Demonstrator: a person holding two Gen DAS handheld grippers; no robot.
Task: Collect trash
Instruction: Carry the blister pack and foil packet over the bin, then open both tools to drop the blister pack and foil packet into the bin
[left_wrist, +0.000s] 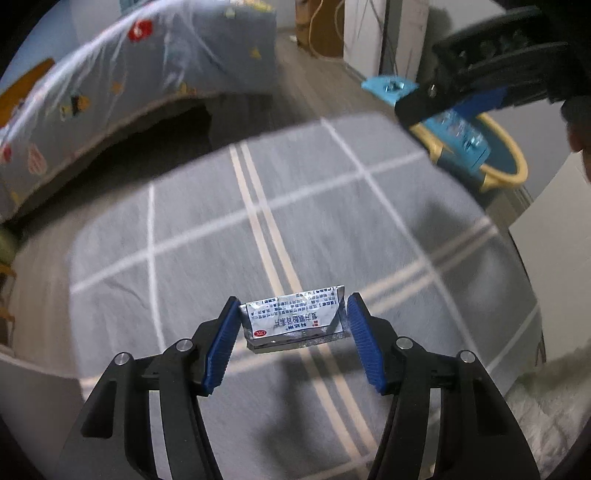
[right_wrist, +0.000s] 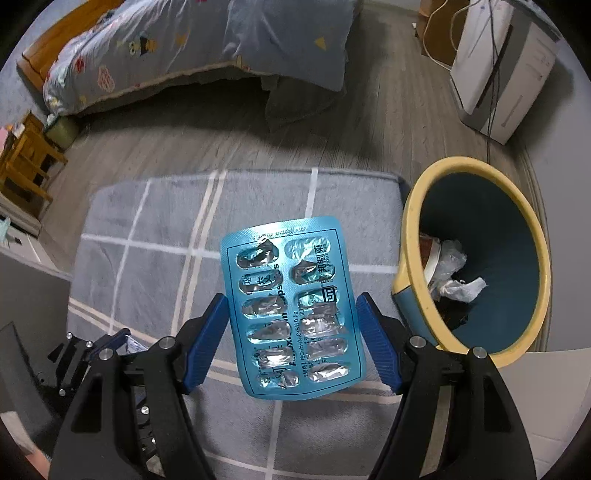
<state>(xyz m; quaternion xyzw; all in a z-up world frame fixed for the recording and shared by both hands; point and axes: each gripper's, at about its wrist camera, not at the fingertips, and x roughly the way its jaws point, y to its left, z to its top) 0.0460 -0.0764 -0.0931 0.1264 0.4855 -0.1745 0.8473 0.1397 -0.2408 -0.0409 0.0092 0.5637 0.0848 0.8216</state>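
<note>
My left gripper (left_wrist: 293, 332) is shut on a small silver foil pill pack (left_wrist: 293, 319) with printed text, held above the grey checked rug (left_wrist: 221, 229). My right gripper (right_wrist: 291, 339) is shut on an empty blue blister pack (right_wrist: 290, 306), held above the rug (right_wrist: 147, 236) just left of the trash bin (right_wrist: 417, 221). The bin is blue with a yellow rim and holds crumpled white tissue (right_wrist: 454, 277). In the left wrist view the right gripper (left_wrist: 443, 96) with the blue pack (left_wrist: 458, 133) shows at the upper right, over the bin (left_wrist: 513, 155).
A bed with a patterned grey duvet (right_wrist: 155, 48) stands beyond the rug on the wood floor. A white appliance (right_wrist: 506, 66) with cables is at the far right. A wooden stool (right_wrist: 26, 155) stands at the left. A white fluffy surface (left_wrist: 546, 398) lies at the lower right.
</note>
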